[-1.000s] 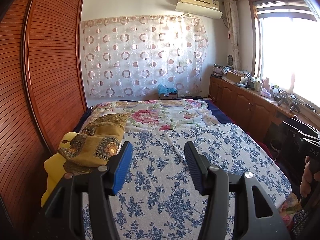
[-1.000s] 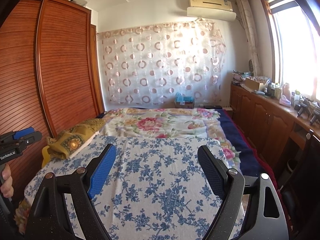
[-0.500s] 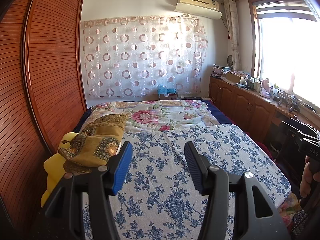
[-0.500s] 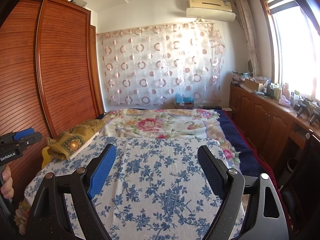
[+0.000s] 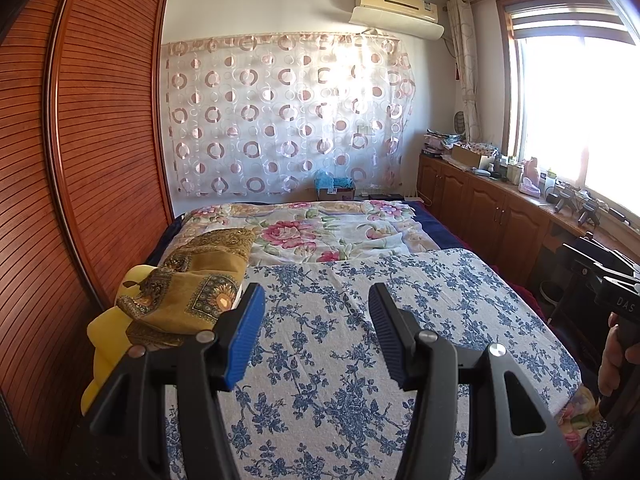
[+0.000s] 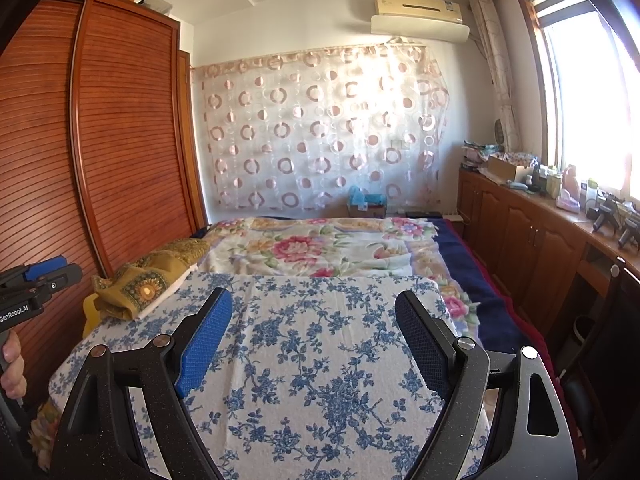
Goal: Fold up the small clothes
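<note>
Mustard-gold patterned clothes (image 5: 188, 288), heaped at the left edge of the blue-flowered bedspread (image 5: 340, 340), beside the wooden wardrobe (image 5: 100, 140). Above the bedspread, left hand-held gripper (image 5: 316, 332) half open, empty; right hand-held gripper (image 6: 312, 340) wide, empty.

The wardrobe (image 5: 100, 160) is reddish wood with ribbed, slightly glossy slats. The cabinets (image 6: 532, 248) are smooth, varnished wood. The curtain (image 5: 284, 116) is thin, sheer cloth with ring prints. On the bed, the blue-flowered cover (image 6: 320, 344) is matt, nubbly cloth; the rose-patterned sheet (image 5: 320, 232) looks smoother. The mustard cloth (image 5: 188, 292) is soft and printed, faintly shiny. The left gripper (image 5: 316, 316) and right gripper (image 6: 314, 324) are matt, speckled black plastic with metal pins; their pads (image 6: 206, 340) are textured blue rubber.
</note>
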The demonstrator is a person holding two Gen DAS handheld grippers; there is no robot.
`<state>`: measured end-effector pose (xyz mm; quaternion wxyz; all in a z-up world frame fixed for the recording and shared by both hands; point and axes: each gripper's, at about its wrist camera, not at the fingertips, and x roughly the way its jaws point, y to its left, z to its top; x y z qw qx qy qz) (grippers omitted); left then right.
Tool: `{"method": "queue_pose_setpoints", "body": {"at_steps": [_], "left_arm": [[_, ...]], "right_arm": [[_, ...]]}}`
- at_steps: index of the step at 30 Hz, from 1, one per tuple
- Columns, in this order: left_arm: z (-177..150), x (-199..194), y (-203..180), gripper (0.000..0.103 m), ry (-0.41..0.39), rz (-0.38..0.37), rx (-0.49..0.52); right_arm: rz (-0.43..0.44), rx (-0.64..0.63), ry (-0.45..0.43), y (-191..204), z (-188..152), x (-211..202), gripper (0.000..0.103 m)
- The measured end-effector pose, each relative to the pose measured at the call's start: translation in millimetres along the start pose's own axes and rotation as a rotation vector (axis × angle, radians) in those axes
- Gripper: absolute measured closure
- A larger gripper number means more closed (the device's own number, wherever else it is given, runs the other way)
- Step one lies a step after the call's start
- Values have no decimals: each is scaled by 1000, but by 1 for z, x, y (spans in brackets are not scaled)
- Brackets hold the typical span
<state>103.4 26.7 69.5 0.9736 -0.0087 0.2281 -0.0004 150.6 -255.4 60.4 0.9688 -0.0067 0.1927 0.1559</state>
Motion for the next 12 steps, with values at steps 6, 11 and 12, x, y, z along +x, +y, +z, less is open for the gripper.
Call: {"method": "queue_pose_setpoints", "body": {"at_steps": [6, 11, 12], "left_arm": [[-1, 0, 1, 49, 0, -1, 1], [-1, 0, 1, 50, 0, -1, 0], [-1, 0, 1, 50, 0, -2, -1]], "right_arm": [[1, 1, 0, 0, 0, 0, 17], [1, 1, 0, -1, -1, 0, 17], [1, 1, -1, -1, 0, 0, 17]]}}
